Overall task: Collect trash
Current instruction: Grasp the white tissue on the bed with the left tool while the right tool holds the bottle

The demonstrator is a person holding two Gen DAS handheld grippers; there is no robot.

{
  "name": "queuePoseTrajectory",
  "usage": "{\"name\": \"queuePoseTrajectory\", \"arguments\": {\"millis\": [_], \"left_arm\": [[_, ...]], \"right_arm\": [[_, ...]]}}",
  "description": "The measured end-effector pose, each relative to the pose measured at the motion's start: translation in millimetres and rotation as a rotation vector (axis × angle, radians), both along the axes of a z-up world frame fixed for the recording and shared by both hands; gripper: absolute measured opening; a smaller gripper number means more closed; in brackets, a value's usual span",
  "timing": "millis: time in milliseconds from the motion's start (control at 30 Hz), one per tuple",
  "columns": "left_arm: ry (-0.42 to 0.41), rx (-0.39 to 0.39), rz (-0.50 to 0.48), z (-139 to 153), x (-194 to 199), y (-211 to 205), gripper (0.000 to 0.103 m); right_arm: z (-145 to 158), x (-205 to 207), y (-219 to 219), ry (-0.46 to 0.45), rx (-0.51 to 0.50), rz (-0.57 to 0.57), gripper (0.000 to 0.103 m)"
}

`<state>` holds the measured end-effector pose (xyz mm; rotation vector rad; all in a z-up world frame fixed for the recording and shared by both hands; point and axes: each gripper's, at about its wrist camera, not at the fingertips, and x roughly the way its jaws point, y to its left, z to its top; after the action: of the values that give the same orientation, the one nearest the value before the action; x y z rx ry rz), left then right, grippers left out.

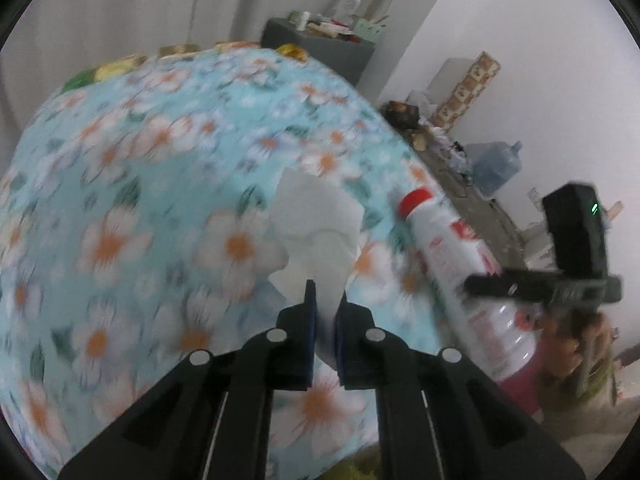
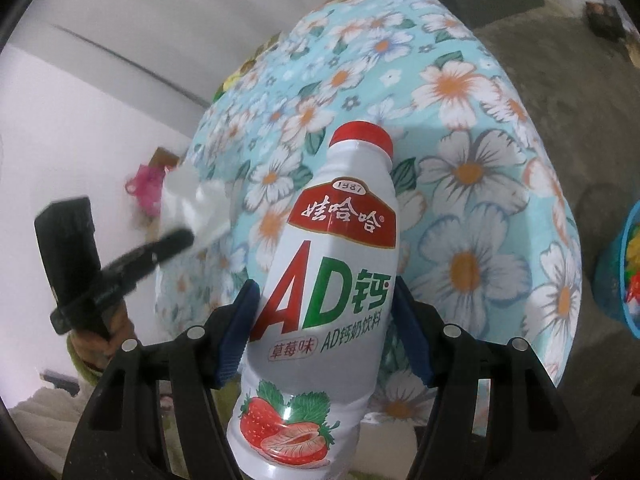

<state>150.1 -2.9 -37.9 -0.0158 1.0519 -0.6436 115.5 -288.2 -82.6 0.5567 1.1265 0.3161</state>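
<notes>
Bench [image 1: 120, 168] under a floral cloth [image 2: 460, 128], mostly bare on top; small wrappers [image 1: 176, 50] along its far edge. Dark cabinet [image 1: 320, 52] with clutter beyond it, junk and a water jug [image 1: 496, 164] on the floor by the right wall. Blue basket [image 2: 620, 276] at the right edge of the right wrist view, down off the bench. Pink bag [image 2: 146, 188] by the left wall.

Left tool [image 1: 325, 292] pinches a white tissue [image 1: 316, 216] between nearly closed fingers; the tissue sticks up above the cloth, blurred, lifted or touching I cannot tell. Right tool [image 2: 326, 292] clamps a white bottle [image 2: 324, 280] at mid-label, red cap [image 2: 364, 136] pointing away, strawberry print near the base. Bottle is held over the bench's near edge.

The two tools sit near each other, bottle just right of the tissue. Cloth drops off at the right side to open floor [image 2: 560, 52].
</notes>
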Motion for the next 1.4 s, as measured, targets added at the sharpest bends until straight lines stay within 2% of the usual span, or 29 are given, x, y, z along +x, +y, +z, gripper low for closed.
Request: {"name": "queuePoseTrajectory", "arguments": {"millis": [133, 267, 567, 900, 1400], "left_arm": [[-0.053, 0.045, 0.041, -14.8, -9.4, 0.5, 0.009], [-0.103, 0.07, 0.052, -23.4, -9.7, -7.0, 0.014], [-0.151, 0.134, 0.042, -36.4, 1.5, -22.0, 0.016], [-0.208, 0.156, 0.046, -29.0, -10.2, -28.1, 0.01], [-0.298, 0.174, 0.036, -5.1, -31.8, -35.2, 0.009]], "right_arm": [[-1.7, 3.0, 1.1, 0.019, 0.005, -0.011, 0.064], [-1.4, 7.3, 3.8, 0.027, -0.025, -0.022, 0.065], [-11.5, 18.3, 8.2, 0.056, -0.036, -0.048, 0.063], [-9.6, 9.6, 3.1, 0.036, 0.003, -0.072, 0.06], [-1.1, -2.9, 1.5, 0.003, 0.033, -0.077, 0.06]]}}
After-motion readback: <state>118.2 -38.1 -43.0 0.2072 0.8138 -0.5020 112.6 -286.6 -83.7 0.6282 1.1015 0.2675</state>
